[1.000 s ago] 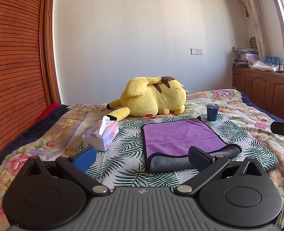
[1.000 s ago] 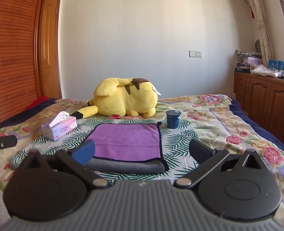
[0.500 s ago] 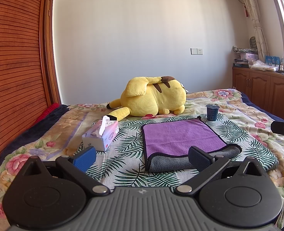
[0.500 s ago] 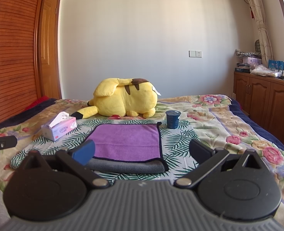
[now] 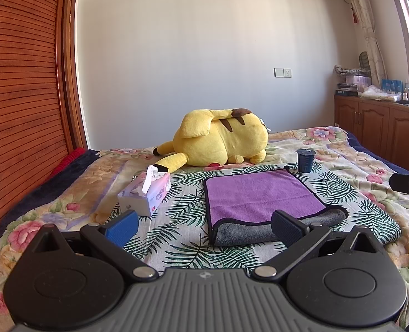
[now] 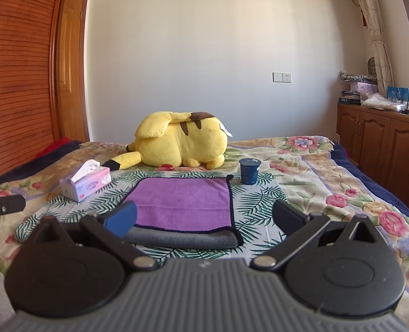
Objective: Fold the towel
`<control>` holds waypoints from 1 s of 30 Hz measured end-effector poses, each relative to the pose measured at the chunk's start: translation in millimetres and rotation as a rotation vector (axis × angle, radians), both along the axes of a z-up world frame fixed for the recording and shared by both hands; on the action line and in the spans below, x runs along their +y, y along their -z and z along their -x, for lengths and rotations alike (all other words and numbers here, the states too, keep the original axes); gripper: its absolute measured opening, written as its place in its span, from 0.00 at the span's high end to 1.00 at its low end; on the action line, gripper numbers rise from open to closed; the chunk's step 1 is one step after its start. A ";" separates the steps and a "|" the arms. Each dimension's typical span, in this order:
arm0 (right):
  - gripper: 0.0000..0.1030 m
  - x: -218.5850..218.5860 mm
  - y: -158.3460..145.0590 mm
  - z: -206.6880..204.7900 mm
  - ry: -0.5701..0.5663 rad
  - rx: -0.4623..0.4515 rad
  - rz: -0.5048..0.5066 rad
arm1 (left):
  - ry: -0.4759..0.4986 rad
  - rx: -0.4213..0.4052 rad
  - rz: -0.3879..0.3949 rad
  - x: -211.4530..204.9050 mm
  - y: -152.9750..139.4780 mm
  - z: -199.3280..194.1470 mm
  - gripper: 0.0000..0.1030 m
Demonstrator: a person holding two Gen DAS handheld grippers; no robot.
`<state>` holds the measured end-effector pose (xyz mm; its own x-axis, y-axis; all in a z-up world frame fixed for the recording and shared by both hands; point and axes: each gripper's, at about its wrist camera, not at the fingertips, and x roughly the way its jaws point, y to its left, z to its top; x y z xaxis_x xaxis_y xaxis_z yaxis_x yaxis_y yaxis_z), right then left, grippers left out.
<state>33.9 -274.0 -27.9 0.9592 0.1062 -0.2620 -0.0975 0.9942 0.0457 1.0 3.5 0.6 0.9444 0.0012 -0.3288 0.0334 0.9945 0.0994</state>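
Towel (image 5: 262,195): soft purple pile with a dark bound edge, lying flat on the bed (image 5: 342,155) atop a palm-leaf print cloth (image 5: 182,204). Its near edge is turned over, exposing a grey napped underside as a rounded roll. Shape is roughly rectangular.

Left gripper (image 5: 203,225): fingers spread wide, nothing between them, held above the bed just short of the towel's near edge; one pad is blue, the other black and ribbed. Right gripper (image 6: 204,218): likewise spread apart and empty, facing the towel's grey roll.

Relative to the towel: a rectangular cardboard tissue box (image 5: 146,193), pink and white with a tissue standing out of the top, sits to its left, apart from it. A small dark blue ribbed cup (image 5: 305,160) stands upright just beyond its far right corner. A yellow plush toy (image 5: 221,141) with brown stripes lies behind its far edge. The bed carries a floral quilted cover.
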 end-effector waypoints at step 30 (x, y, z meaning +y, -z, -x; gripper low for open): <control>0.00 2.6 9.2 -32.3 -0.012 0.080 0.022 | 0.020 0.123 -0.035 -7.2 20.0 -36.4 0.19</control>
